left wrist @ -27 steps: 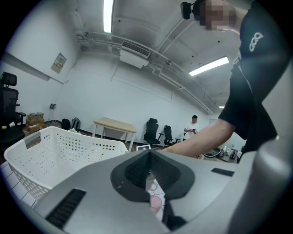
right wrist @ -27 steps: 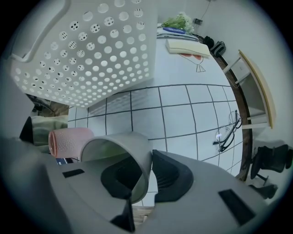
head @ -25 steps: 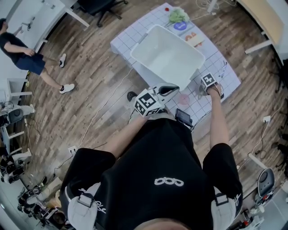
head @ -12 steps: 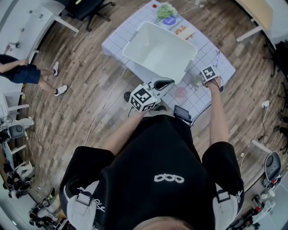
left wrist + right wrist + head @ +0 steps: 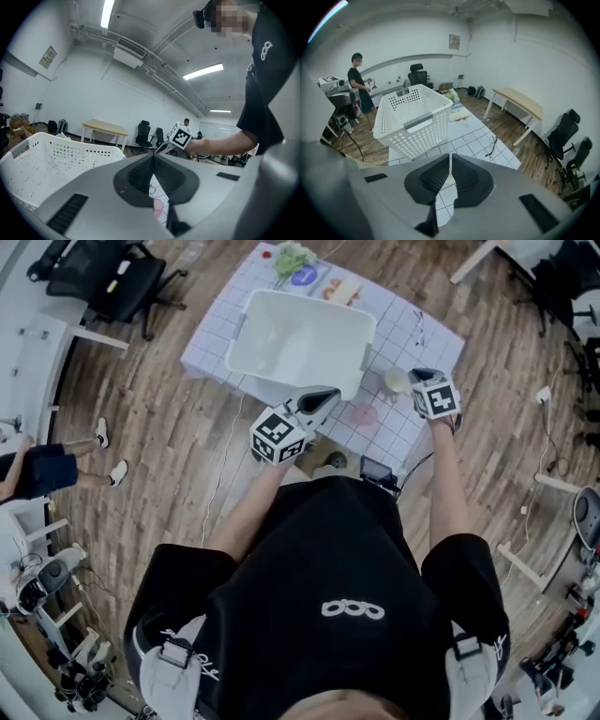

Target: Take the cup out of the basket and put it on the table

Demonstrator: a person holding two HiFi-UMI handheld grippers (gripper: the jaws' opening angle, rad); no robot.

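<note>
Only the head view shows us the pale cup (image 5: 397, 381) the right gripper (image 5: 413, 377) pinches, while the left gripper (image 5: 152, 161) looks clamped together and empty in its own view.

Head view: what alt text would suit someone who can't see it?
From above, a person in black holds a left gripper and a right gripper at a tiled table with a white basket. A pink cup and a pale cup are outside the basket, near the right gripper.
</note>
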